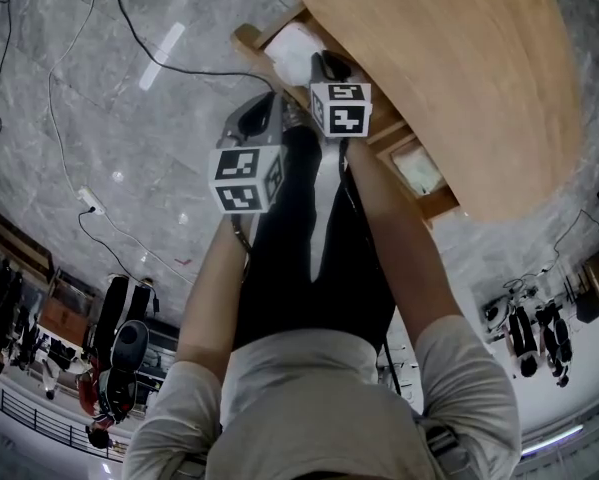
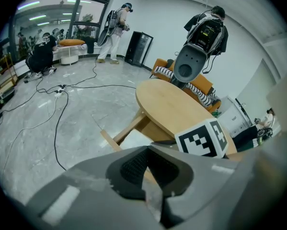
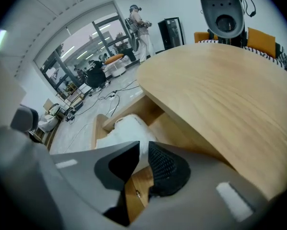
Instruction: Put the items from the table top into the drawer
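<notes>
A round wooden table (image 1: 459,68) has an open wooden drawer (image 1: 249,40) sticking out from under its edge. A white soft item (image 1: 294,48) lies inside the drawer and shows again in the right gripper view (image 3: 129,128). My right gripper (image 3: 143,147) hangs just over the drawer next to that white item. Its jaws stand slightly apart with nothing between them. My left gripper (image 2: 147,148) is held a little back from the drawer, over the floor. Its tips meet and hold nothing. In the head view both marker cubes sit side by side, left (image 1: 247,176) and right (image 1: 339,108).
Black cables (image 1: 159,63) and a power strip (image 1: 89,203) lie on the grey marble floor left of the table. A second wooden compartment (image 1: 419,168) shows under the table's near edge. Beyond the table stand a grey machine head (image 2: 191,63), orange chairs and several people.
</notes>
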A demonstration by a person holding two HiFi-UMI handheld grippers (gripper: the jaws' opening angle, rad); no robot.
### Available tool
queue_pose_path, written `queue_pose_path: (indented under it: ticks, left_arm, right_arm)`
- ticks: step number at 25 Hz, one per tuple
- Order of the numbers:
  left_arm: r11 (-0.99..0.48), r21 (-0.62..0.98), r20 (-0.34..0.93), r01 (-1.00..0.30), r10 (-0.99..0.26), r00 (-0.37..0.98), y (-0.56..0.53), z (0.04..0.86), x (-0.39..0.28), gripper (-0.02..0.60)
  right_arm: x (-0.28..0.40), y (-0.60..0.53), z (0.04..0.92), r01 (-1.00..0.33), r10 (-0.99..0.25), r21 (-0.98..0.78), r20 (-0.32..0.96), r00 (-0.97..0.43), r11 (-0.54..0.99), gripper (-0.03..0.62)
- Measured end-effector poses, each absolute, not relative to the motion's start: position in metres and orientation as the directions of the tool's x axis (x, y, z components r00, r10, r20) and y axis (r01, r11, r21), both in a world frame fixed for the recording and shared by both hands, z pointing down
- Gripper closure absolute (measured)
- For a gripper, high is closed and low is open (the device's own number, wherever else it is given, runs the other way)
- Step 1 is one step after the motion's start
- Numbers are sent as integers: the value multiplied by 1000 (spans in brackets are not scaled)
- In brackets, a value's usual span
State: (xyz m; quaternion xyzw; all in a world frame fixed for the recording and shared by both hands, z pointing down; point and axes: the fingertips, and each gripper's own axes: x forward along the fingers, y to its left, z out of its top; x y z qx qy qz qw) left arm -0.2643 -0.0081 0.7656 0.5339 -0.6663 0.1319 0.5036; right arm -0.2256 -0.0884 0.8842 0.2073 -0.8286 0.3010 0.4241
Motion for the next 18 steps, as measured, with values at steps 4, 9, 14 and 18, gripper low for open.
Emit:
queue_pose_path:
  ticks: [4,9,14,18]
  left_arm:
    - [403,364,804,-840,-591,65,-11,756,-264,561]
    - [417,371,785,-829,-619,40,-18,731,-261,561]
    - [413,371,767,-832,-641,24,-21,687,-253,562]
    - [413,371,724,-832,-690,-20,-24,621,-242,561]
  right_arm:
    - [-226,-86,865,-547,-80,-303,819,-568,781,469]
    - [-231,-89,812,-460,-89,-260,788,-609,849,480]
    - [-221,-84,735,-348,-84,-197,756,-649,917,586]
    - [-222,-87,651,-315,-86,-219,682,-726,923,586]
